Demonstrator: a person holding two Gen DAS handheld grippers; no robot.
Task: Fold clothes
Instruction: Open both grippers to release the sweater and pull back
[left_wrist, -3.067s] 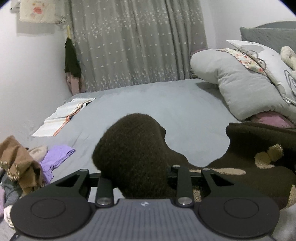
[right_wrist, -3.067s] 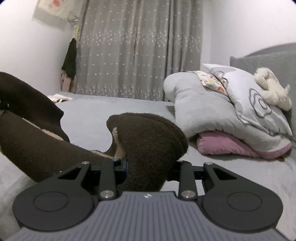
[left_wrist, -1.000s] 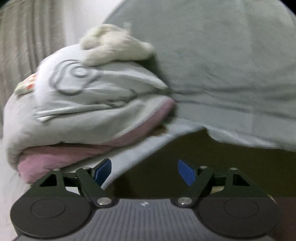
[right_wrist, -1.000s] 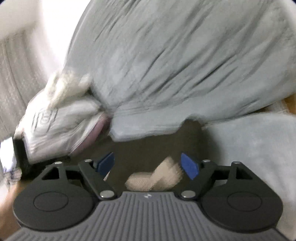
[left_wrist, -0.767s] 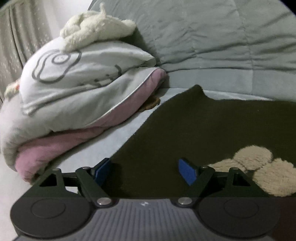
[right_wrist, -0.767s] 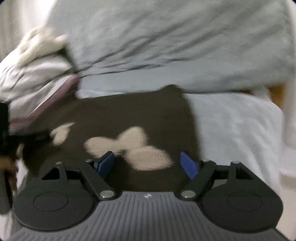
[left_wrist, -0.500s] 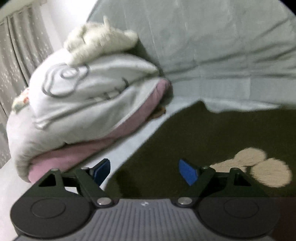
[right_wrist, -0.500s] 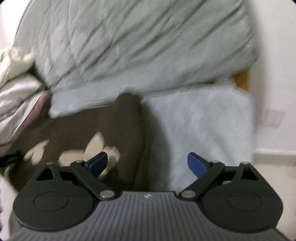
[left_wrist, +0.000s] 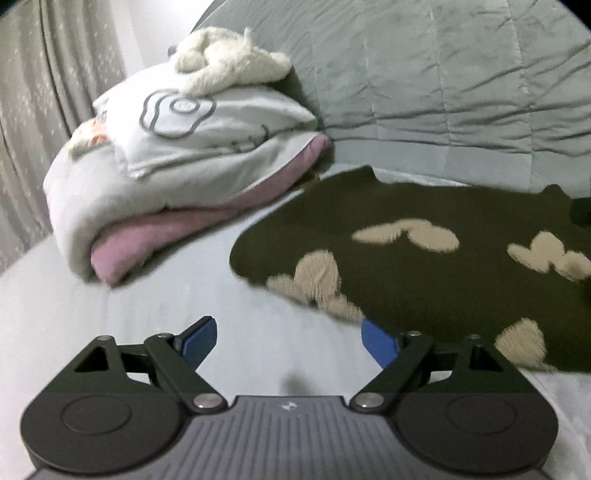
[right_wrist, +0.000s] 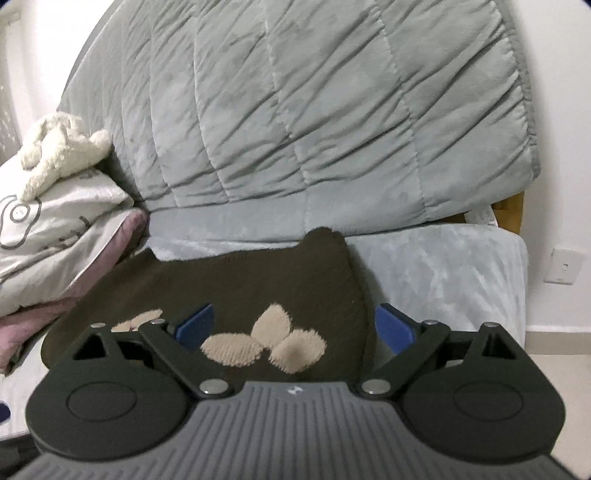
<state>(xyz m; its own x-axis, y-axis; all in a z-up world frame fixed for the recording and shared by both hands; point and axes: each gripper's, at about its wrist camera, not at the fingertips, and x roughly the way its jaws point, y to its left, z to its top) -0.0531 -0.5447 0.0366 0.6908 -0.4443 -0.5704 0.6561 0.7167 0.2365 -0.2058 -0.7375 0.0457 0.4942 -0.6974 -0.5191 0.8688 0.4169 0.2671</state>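
Both hand-held grippers, left (left_wrist: 288, 341) and right (right_wrist: 293, 325), have just spread apart, letting go of the dark brown fuzzy sweater with beige patches (right_wrist: 240, 291), which now lies flat on the bed ahead of them, ready for folding.

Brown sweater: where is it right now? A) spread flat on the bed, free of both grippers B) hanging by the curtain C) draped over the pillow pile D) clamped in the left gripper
A: the brown sweater lies flat on the bed; both grippers' jaws stand open and empty.
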